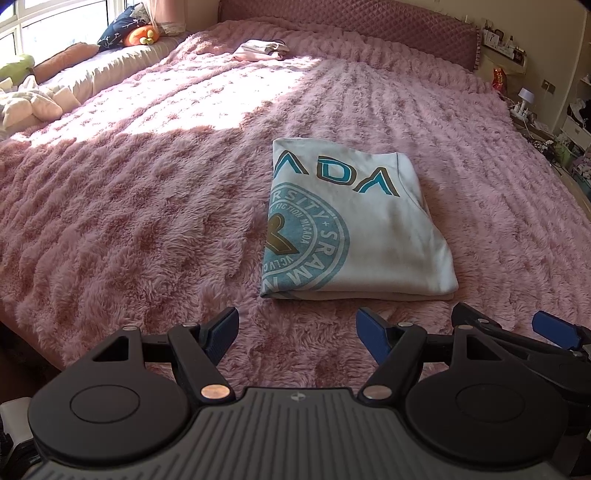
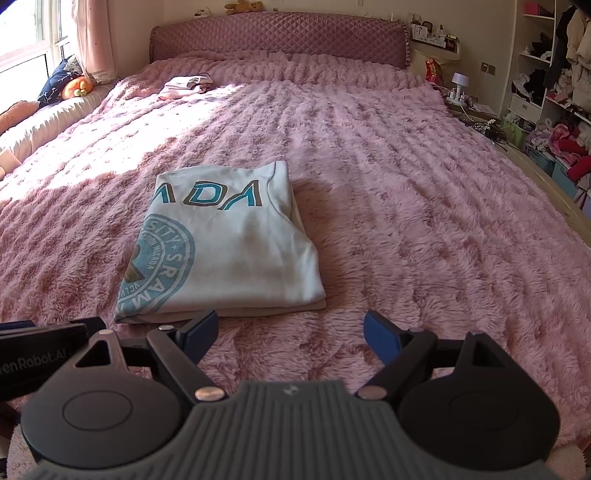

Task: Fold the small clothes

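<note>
bed: pink fluffy blanket (image 2: 406, 184) | quilted headboard (image 2: 277, 37) | sunlit window (image 1: 44, 22) left

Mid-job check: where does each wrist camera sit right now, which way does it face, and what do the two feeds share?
Left wrist: on the left gripper, low over the fluffy pink blanket, facing the quilted pink headboard; the folded light-blue printed T-shirt lies ahead to the right; own fingers are open, and the right gripper shows at right.
Right wrist: on the right gripper, facing the same way; the T-shirt lies ahead to the left; fingers open.
Shared: T-shirt, blanket, headboard, small pale clothes pile.
</note>
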Demonstrator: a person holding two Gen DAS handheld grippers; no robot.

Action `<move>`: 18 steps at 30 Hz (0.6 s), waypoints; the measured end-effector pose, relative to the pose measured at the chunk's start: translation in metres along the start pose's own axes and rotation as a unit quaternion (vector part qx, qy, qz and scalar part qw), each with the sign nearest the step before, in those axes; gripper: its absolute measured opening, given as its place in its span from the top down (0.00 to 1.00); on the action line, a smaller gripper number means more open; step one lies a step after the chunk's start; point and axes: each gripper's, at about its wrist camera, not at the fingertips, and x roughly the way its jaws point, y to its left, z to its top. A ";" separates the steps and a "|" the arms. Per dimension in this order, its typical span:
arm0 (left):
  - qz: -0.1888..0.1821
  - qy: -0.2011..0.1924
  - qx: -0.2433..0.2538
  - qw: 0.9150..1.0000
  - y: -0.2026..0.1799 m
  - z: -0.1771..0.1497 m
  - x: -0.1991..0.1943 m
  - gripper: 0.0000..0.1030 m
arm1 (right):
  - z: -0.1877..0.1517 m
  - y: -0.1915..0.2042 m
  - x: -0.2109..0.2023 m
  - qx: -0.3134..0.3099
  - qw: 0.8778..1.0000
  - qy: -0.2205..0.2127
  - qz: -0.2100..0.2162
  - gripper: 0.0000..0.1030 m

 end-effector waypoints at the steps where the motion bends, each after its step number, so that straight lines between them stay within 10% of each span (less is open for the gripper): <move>1: 0.002 0.000 0.002 1.000 -0.001 0.000 0.000 0.18 | 0.000 0.000 0.001 0.000 1.000 0.001 0.000 0.21; 18: 0.011 -0.010 0.013 1.000 -0.004 0.000 0.003 0.18 | 0.001 -0.002 0.009 0.003 1.000 0.010 0.000 0.21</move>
